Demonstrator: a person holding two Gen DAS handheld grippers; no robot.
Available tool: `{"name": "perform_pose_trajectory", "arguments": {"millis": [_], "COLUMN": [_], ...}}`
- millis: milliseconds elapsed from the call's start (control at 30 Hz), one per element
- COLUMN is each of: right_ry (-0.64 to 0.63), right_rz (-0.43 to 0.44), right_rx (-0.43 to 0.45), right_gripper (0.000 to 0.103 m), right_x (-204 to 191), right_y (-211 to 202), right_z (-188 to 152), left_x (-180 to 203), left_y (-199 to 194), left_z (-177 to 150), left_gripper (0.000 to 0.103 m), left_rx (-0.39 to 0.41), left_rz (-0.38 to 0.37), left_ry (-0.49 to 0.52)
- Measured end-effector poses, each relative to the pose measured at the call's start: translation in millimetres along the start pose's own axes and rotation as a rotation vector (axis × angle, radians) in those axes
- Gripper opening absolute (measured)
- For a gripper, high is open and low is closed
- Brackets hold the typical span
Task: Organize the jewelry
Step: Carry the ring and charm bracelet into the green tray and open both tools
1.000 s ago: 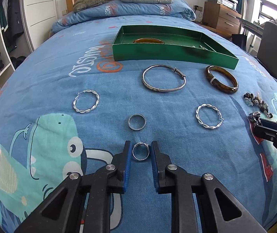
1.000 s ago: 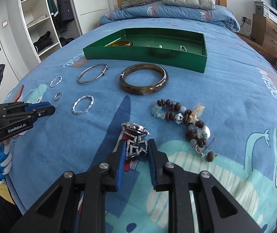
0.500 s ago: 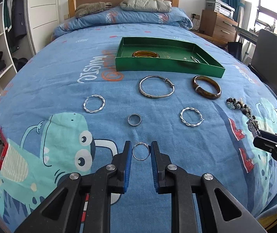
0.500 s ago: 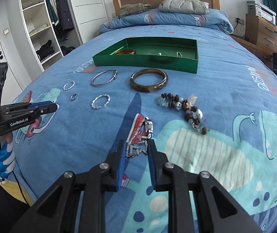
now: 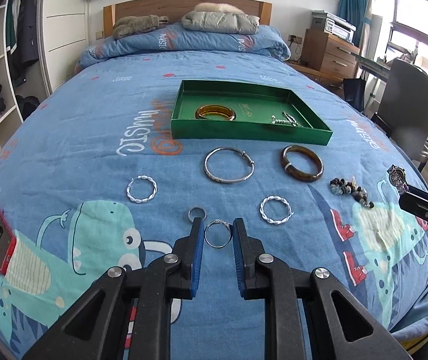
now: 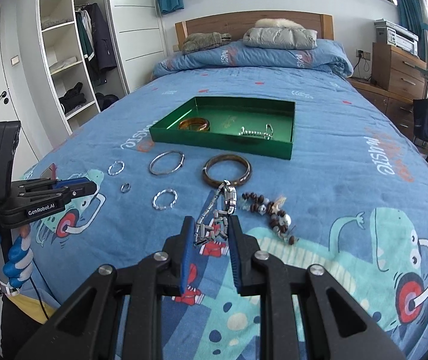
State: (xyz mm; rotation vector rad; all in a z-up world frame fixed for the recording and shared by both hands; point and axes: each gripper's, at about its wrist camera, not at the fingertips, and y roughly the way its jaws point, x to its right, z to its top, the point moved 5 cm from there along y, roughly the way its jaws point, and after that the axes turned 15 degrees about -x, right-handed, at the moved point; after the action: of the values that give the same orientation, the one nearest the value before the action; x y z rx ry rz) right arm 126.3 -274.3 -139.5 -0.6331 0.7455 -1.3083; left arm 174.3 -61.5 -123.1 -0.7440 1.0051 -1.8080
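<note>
Both grippers have risen, left fingers (image 5: 197,240) pinching a thin ring (image 5: 217,234), right fingers (image 6: 235,240) a watch (image 6: 217,213), bangles beyond.

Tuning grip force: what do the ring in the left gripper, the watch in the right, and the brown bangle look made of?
Ring: thin silver-toned metal, shiny glints. Watch: polished metal links, probably steel, bright reflections. Brown bangle: glossy mottled brown, stone or resin; can't tell which.

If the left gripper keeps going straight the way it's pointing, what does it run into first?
Probably the small plain ring on the blanket, just past the left gripper, which is carrying a stone ring. Beyond that lies the silver bangle. Depth is hard to judge.
</note>
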Motion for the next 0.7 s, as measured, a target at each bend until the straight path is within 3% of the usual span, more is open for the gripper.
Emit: {"name": "perform_pose_trajectory", "arguments": {"millis": [167,367,533,700], "right_ry": [-0.005,0.003,0.003,0.013], "right_rz": [-0.025,-0.052,-0.062,-0.061], "right_rx": [0.052,0.103,0.098,0.051], "right_gripper": [0.020,0.020,0.020,0.020], "right_x": [12,34,49,62], "right_y": [-3,13,49,99], "right_z": [45,115,166,194], "left_x": [-2,-9,-13,-19], "left_y": [2,17,43,78], "left_z": [43,119,187,238], "left_gripper": [0.019,0.019,0.019,0.019], "left_rx": [0.023,0.049,0.050,0.026], "left_rz": [0.004,0.006,0.019,0.039], "left_ry": [-0.003,-0.033,-0.054,-0.067]}}
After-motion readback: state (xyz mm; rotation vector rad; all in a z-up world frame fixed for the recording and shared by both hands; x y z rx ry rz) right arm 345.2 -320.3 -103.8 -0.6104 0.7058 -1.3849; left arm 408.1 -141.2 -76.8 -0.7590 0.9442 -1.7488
